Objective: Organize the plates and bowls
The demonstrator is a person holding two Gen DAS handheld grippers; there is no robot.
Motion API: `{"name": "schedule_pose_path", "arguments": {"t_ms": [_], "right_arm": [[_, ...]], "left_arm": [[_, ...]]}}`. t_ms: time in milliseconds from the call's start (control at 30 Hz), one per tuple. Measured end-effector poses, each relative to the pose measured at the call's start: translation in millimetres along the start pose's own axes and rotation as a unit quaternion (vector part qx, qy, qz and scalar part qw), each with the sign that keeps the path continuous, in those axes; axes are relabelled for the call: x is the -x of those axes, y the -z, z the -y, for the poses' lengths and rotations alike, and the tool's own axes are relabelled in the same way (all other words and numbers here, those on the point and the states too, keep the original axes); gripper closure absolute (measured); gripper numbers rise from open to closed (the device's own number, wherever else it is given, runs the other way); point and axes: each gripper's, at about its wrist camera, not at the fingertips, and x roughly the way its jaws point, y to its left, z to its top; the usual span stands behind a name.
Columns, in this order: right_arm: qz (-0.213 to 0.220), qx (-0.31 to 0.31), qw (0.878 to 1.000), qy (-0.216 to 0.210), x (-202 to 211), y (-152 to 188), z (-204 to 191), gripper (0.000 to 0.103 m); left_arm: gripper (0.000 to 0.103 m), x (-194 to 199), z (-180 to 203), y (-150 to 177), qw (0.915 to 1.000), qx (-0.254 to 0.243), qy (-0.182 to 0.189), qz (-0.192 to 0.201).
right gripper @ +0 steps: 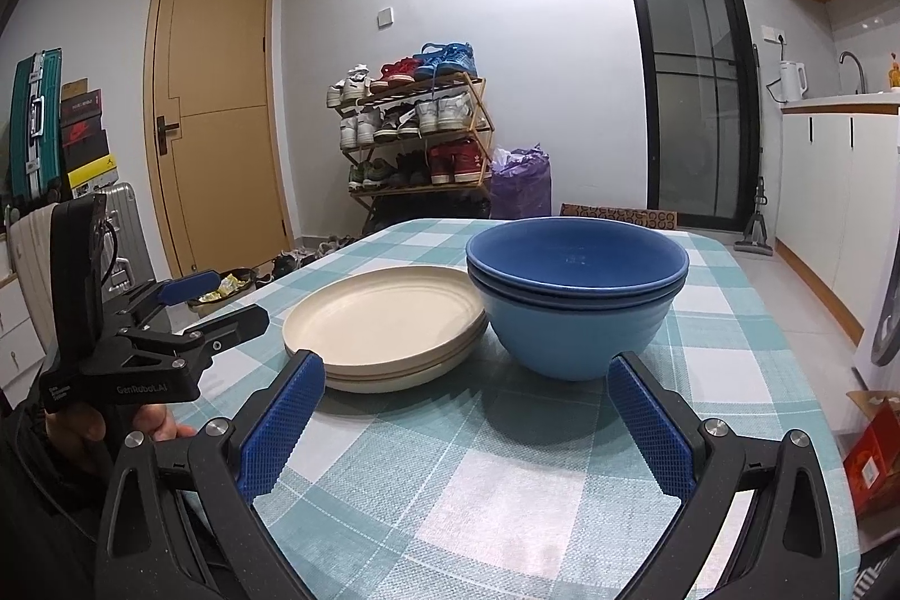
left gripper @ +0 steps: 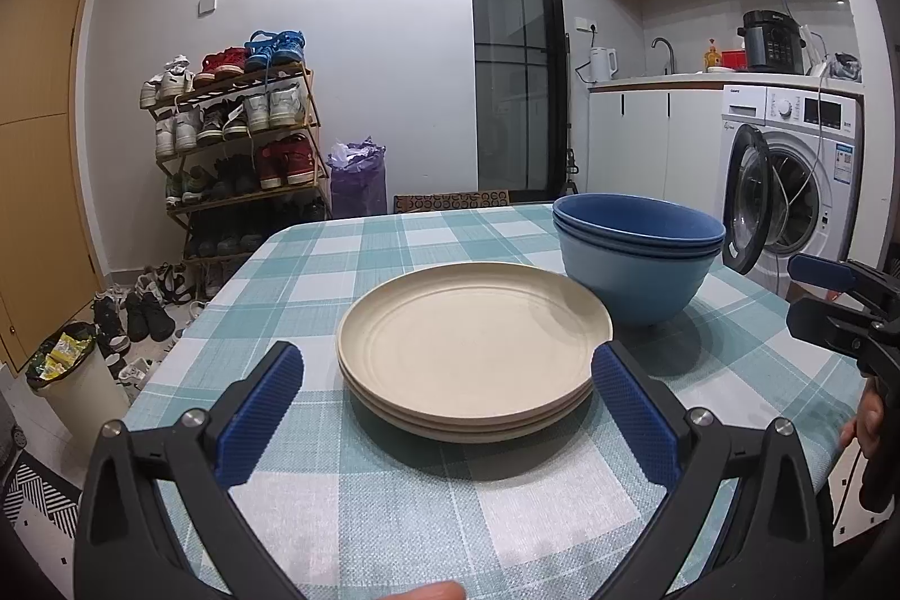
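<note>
Two tools, both with jaws spread wide and empty. Left tool: blue ribbed pads, black frame, lower centre of its own view, held just above the desk with the plate stack framed between the fingertips; it shows again at the left edge of the right wrist view. Right tool: same build, lower centre of its view, fingertips short of the bowls, touching nothing; it shows at the right edge of the left wrist view.

Plates: cream, stacked flat, about three, centre of the left view, on the checked teal-and-white cloth. Bowls: blue, nested, darker ones inside a lighter one, upright, just beside the plates to their right; whether they touch cannot be told.

Hand: partly seen under the left tool, lower left of the right view.

Shoe rack: centre left, against the wall. Washing machine: right edge, door open. Wooden door: upper left of the right view.
</note>
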Motion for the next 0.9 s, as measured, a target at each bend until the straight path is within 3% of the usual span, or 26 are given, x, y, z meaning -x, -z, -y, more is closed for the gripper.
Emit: {"name": "schedule_pose_path", "arguments": {"t_ms": [900], "right_arm": [[0.003,0.001,1.000,-0.005,1.7,5.6,-1.9,0.001]], "left_arm": [[0.000,2.7,-1.0,-0.9,1.0000,0.000,-0.001,0.002]]}}
